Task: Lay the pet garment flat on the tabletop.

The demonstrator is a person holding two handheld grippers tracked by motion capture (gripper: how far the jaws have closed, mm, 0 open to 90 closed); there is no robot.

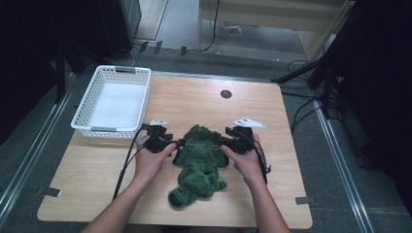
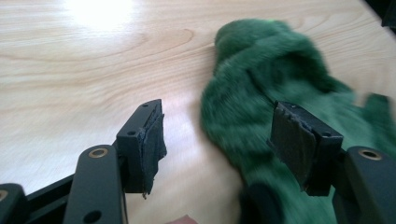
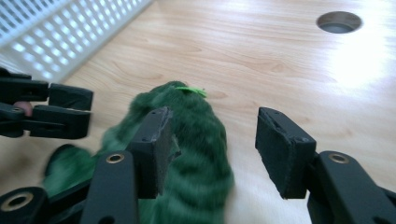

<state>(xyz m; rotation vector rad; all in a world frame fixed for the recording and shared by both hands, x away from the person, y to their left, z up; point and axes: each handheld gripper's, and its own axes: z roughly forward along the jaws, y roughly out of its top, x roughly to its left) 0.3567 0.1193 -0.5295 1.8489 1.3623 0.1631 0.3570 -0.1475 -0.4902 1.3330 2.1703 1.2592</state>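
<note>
A crumpled green fuzzy cloth (image 1: 199,162) lies on the wooden table (image 1: 97,170), near its front middle. My left gripper (image 1: 176,143) is at the cloth's left edge and my right gripper (image 1: 222,141) at its upper right edge, each held in a hand. In the left gripper view the jaws (image 2: 224,147) stand apart, the cloth (image 2: 252,93) reaching in by the right pad without being pinched. In the right gripper view the jaws (image 3: 219,149) are also apart, with a fold of the cloth (image 3: 196,140) beside the left pad and bare wood by the right one.
A white slatted basket (image 1: 109,130) stands at the table's back left, also seen as the basket (image 3: 60,37) in the right gripper view. A round cable hole (image 1: 226,94) sits at the back centre. Cables and dark stands surround the table on the floor.
</note>
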